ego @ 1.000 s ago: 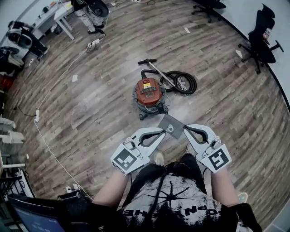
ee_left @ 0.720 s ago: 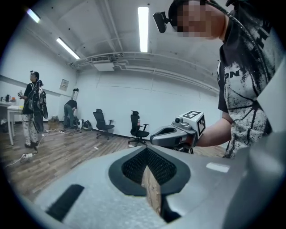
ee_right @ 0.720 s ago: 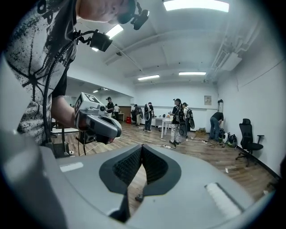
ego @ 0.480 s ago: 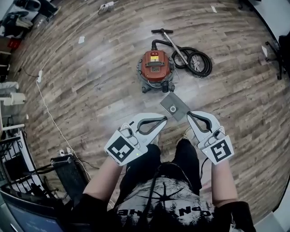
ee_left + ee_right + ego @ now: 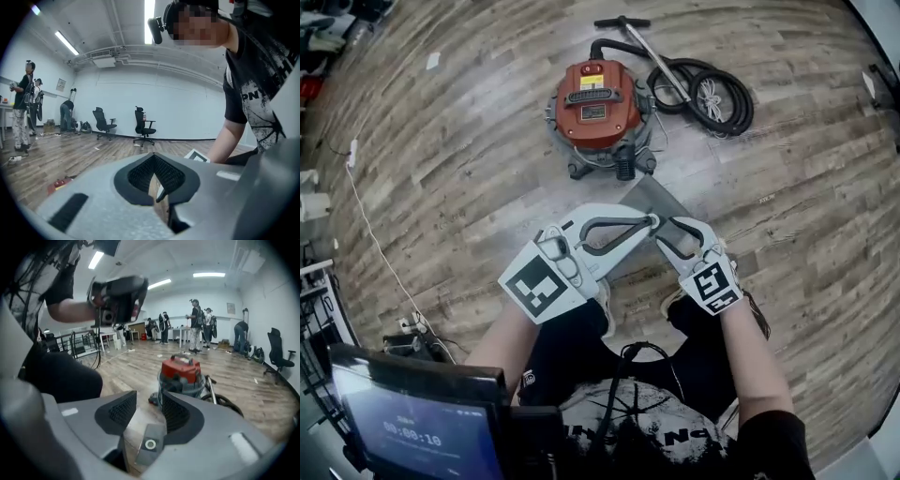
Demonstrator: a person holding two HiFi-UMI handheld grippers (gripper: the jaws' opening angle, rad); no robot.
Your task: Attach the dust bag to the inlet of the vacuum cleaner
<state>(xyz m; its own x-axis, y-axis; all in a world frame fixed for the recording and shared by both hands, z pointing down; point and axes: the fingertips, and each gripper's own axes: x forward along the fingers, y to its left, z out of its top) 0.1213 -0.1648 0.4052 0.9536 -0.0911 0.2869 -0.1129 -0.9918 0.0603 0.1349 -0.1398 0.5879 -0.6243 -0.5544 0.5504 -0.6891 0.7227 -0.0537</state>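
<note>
One dust bag [image 5: 654, 197], a flat grey card with a single ringed hole, hangs over the wood floor [image 5: 469, 187] just short of the one red-topped vacuum cleaner [image 5: 598, 103], not touching it. Two claws are on the job: the left claw [image 5: 649, 223] is pinched tight on the bag's thin edge [image 5: 160, 188], while the right claw [image 5: 673, 234] has just been opening, and its pads stand apart with the bag [image 5: 149, 446] lying loose between them. Behind the vacuum there is one coiled black hose [image 5: 712, 94] and one wand [image 5: 656, 61]. There's plenty of bare floor to the left and right of the machine, with a single white cable [image 5: 375, 244] trailing far left. In the head view the claws cover the bag's lower part, and a monitor [image 5: 422, 422] is cut off at the bottom edge. I can't pick out the vacuum's inlet.
</note>
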